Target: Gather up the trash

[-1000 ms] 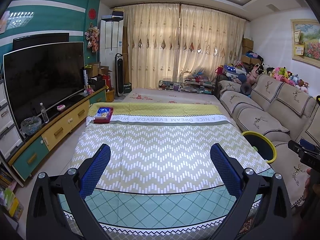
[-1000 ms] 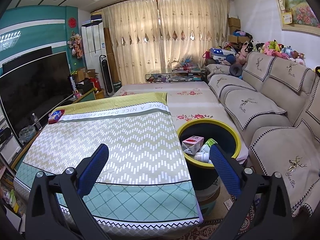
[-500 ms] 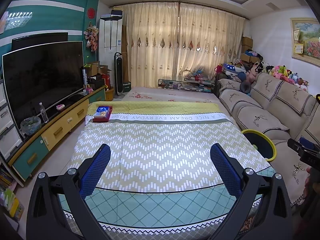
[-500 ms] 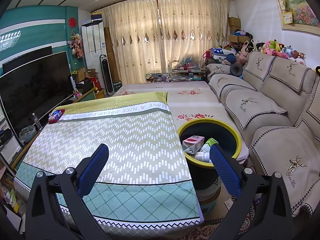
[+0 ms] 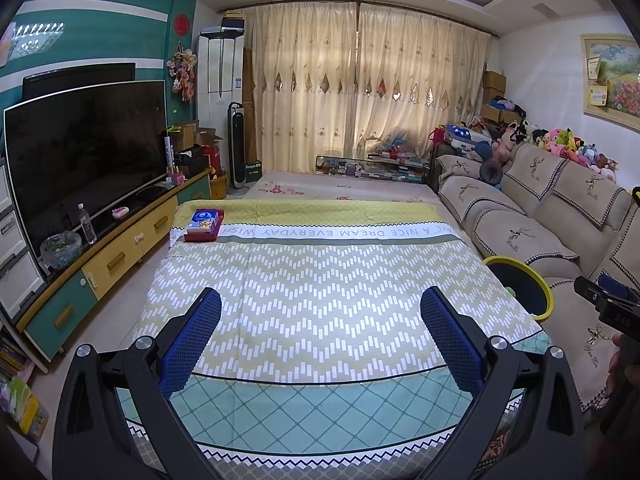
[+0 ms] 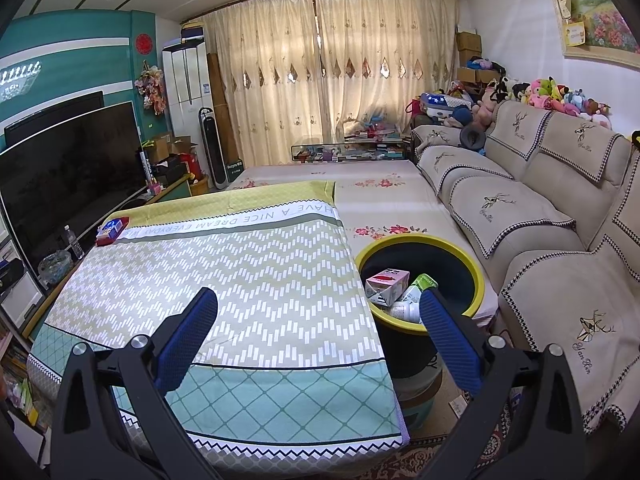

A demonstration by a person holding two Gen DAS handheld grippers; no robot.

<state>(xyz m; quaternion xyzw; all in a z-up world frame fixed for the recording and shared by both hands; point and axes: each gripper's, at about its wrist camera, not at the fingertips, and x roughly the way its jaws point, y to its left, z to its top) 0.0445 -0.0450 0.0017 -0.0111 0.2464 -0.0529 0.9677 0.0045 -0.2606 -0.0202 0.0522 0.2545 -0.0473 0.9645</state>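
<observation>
- The left claw (image 5: 320, 332) hangs above the near end of the bench (image 5: 320, 280), its two blue-padded fingers (image 5: 192, 340) spread wide with nothing between them, only the patterned cloth showing in the gap.
- The right claw (image 6: 318, 332) is just as wide open and empty; its left finger (image 6: 186, 340) sits over the near right part of the bench (image 6: 224, 280), while its right finger (image 6: 448, 340) hangs in front of the trash bin's near rim.
- Neither claw touches anything that I can see.
- The trash bin (image 6: 476, 276), dark with a yellow rim, stands just beside the right edge of the bench, between it and the sofa (image 6: 560, 248).
- Inside the bin lie a pink carton (image 6: 387, 286) and a white bottle with a green cap (image 6: 412, 298), leaning against each other near the front wall.
- From the left wrist view the same bin (image 5: 536, 280) peeks out past the bench's right edge, and the other tool (image 5: 608, 308) shows at the far right with part of a hand (image 5: 624, 364) below it.
- At the far left corner of the bench lies a red and blue box (image 5: 205, 224), flat on the cloth, well apart from both claws.
- The rest of the cloth looks bare, with its printed lettering band across the far end.
</observation>
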